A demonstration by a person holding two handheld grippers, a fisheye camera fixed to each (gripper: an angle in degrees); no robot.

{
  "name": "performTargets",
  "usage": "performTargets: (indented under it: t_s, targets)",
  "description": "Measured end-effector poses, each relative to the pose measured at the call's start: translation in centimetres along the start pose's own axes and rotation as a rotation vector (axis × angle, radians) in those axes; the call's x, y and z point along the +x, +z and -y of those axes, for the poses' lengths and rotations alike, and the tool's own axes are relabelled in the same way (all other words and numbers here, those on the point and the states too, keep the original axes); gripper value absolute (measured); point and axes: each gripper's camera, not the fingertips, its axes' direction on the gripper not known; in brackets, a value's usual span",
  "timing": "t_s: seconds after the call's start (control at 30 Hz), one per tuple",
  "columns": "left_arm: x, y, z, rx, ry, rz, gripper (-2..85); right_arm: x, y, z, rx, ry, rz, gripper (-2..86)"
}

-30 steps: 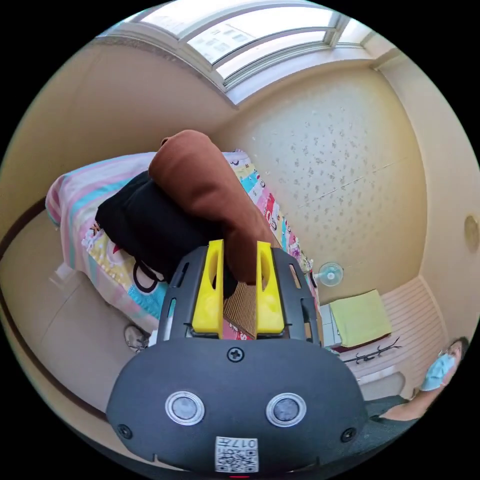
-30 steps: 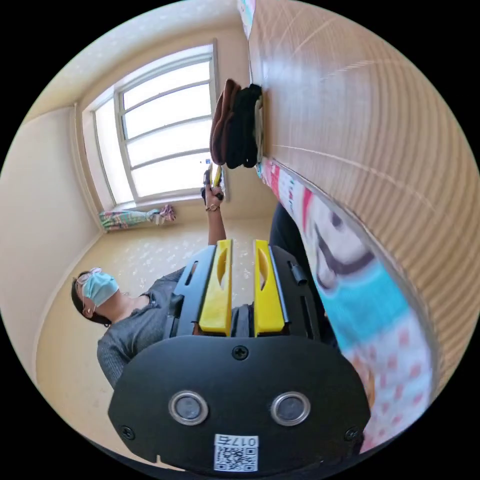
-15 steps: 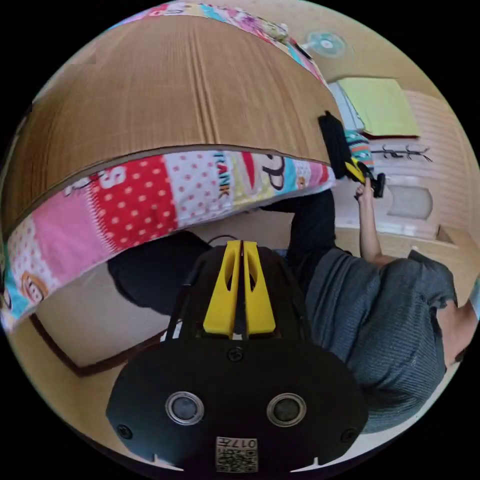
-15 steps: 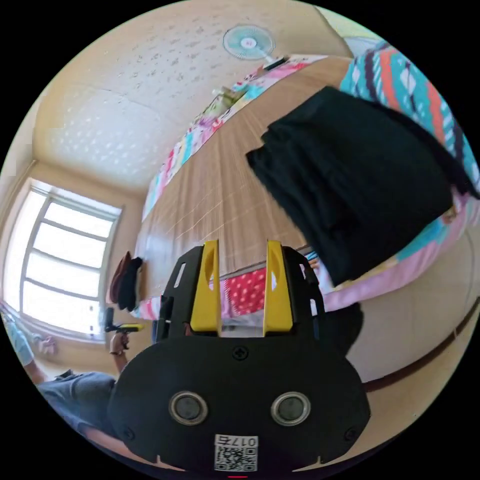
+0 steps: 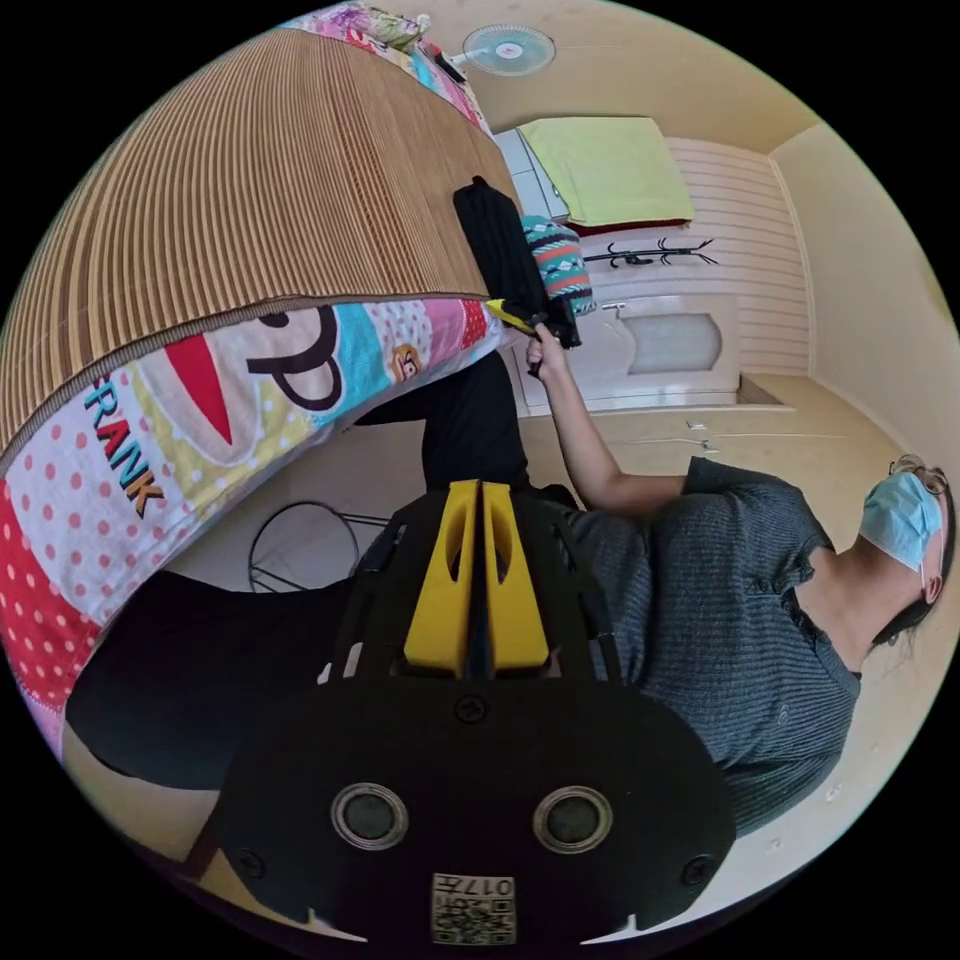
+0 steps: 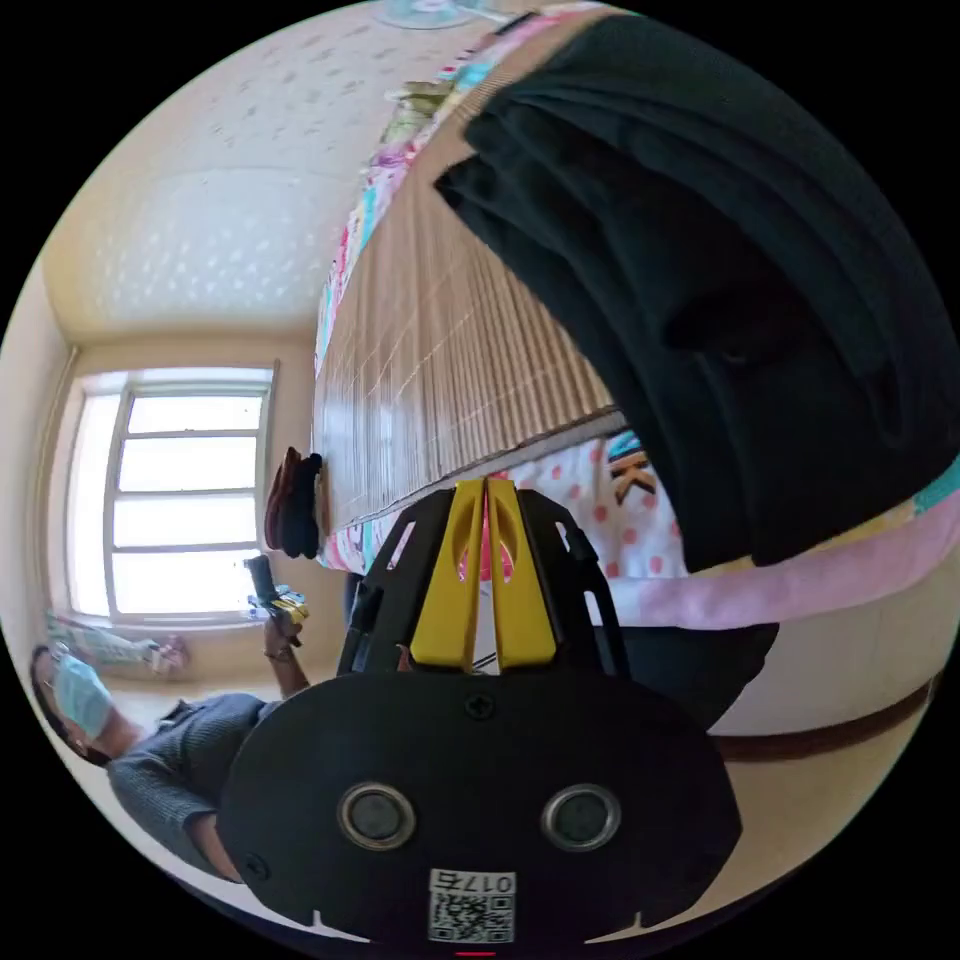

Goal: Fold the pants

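The black pants [image 6: 740, 300] lie bunched on the bamboo mat [image 6: 450, 350] at the edge of the bed, one part hanging over the patterned bedsheet [image 6: 640, 560]; in the left gripper view they [image 5: 497, 245] sit at the mat's [image 5: 250, 210] far corner, beside a striped cloth [image 5: 558, 265]. The right gripper [image 6: 485, 490] hovers just off the bed edge below the pants, its yellow jaws pressed together on nothing. The left gripper [image 5: 478, 495] is also pressed together and empty, held off the bed in front of the person's grey top [image 5: 720, 610]. Folded brown and black clothes [image 6: 293, 500] rest at the mat's other end, near the window [image 6: 170, 490].
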Motion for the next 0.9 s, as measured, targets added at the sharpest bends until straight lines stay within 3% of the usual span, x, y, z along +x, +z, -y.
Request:
performTargets:
  t_s: [0.13,0.2,0.27,0.33,0.4,0.5,0.7,0.9]
  targets:
    - [-1.7,-1.0,-0.9,0.039,-0.03,-0.006,-1.0,-3.1,-2.1,-3.2,0.36,-0.045,-0.192,2.4]
    - [-2.7,-1.4,-1.3,0.065,-0.036,-0.019,-1.0,-3.3,-2.2,-3.7,0.456,0.019,-0.416,5.1]
    - [-3.4,-1.4,-1.4,0.078,-0.033,-0.02,-1.0,-2.6,-0.7,-2.9,0.43,0.061,-0.563,12.0]
    - [-4.2,-1.1,-1.3,0.085,-0.026,-0.029,-1.0,-1.1,2.7,-1.8,0.331,0.051,-0.675,13.4]
    - [-5.4,-0.4,-0.9,0.083,-0.026,-0.064,-1.0,0.9,8.7,-0.7,0.147,-0.024,-0.817,12.1]
    - [-6.3,0.6,-0.3,0.073,-0.009,-0.087,-1.0,-0.6,11.4,-1.1,0.104,-0.067,-0.865,6.9]
    - [-7.6,2.6,0.4,0.01,0.03,-0.07,-1.0,-9.0,15.3,-2.1,0.224,-0.219,-1.311,3.1]
    - [-9.4,3.3,-0.7,0.044,0.049,-0.067,-1.0,-17.0,16.4,-5.3,0.408,-0.371,-1.389,1.4]
